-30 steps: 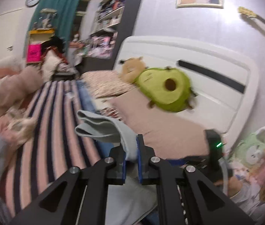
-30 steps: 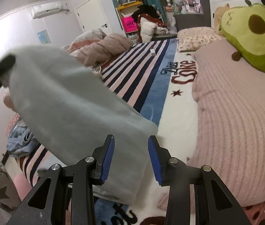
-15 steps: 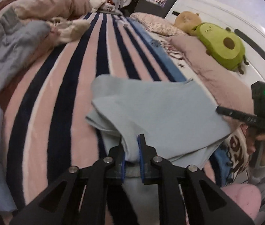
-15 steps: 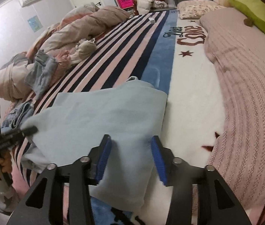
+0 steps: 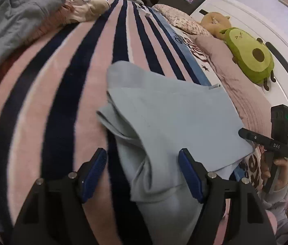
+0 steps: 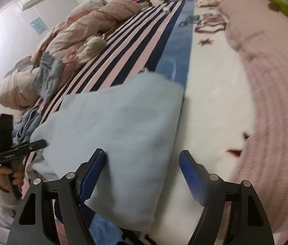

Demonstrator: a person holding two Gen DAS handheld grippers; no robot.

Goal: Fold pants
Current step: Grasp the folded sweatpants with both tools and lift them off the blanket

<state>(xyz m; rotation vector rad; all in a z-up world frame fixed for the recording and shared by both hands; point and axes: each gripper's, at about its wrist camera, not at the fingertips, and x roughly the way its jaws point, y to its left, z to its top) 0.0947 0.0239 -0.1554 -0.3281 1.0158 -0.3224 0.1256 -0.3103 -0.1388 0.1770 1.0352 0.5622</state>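
Both tongs stand spread and are opening further, neither pressing on anything. Between the blue pads of the left gripper point(image 5: 142, 173) a bunched fold of the light blue pants point(image 5: 170, 122) rises, loose, with a gap to each pad. The right gripper point(image 6: 142, 173) straddles the near right corner of the same garment; the cloth lies just beside its left pad point(image 6: 93, 175) and well short of the right one, so nothing is gripped.

Just ahead of both tongs the pants lie folded over on the striped blanket point(image 5: 48, 94), a flat panel on top and rumpled layers underneath at the left-hand edge. Off to the right of the left gripper, the other handheld tool appears held in a hand point(image 5: 274, 167), its tip at the garment's edge; in the right wrist view the left tool and its hand point(image 6: 7, 175) sit at the far left.

Farther on, beyond the pants, a pink ribbed cover point(image 6: 270, 94) runs along the right. An avocado plush point(image 5: 252, 57) rests against the white headboard point(image 5: 266, 26), and heaped bedding and clothes point(image 6: 66, 47) lie far left.
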